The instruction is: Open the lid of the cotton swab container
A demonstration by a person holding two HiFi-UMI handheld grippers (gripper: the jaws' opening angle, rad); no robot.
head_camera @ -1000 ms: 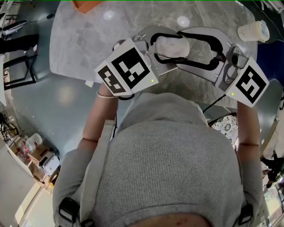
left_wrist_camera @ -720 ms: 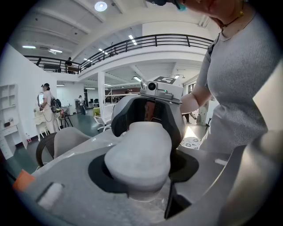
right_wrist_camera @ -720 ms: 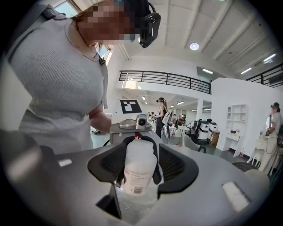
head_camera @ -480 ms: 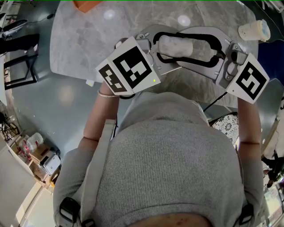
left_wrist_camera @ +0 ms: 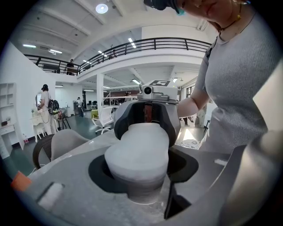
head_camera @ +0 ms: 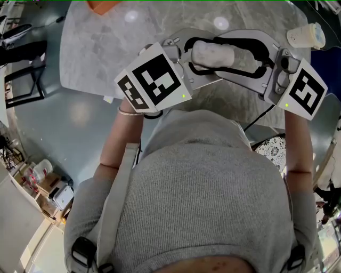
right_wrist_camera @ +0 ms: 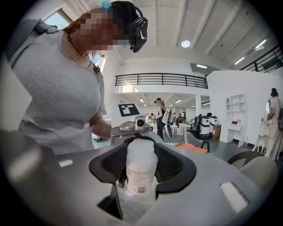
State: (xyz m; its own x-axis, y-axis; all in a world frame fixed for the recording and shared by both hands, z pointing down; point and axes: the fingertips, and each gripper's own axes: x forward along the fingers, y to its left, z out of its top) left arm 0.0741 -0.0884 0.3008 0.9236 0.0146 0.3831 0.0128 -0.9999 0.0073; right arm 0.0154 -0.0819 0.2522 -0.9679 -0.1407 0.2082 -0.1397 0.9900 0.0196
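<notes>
A person in a grey top stands at a grey stone tabletop [head_camera: 96, 48] and holds a gripper in each hand. The two grippers point at each other, up in the air over the near edge of the tabletop. The container [head_camera: 213, 53] lies on its side between them, off the tabletop, with one end in each gripper. It is white and a bit see-through. The left gripper [head_camera: 205, 57] has the wide, round end between its jaws. Those jaws are wide and their black pads hug that end. They have just been closing a little on it. The right gripper [head_camera: 234, 59] has the other end, the one with a small label, between its jaws. Its black ribbed pads touch both sides of the container. Those jaws are wide too, and they have also just been closing on it. I cannot tell if the lid is off yet. A paper cup [head_camera: 305, 36] lies near the far right edge of the tabletop. Something orange [head_camera: 104, 6] sits at the far left edge.
</notes>
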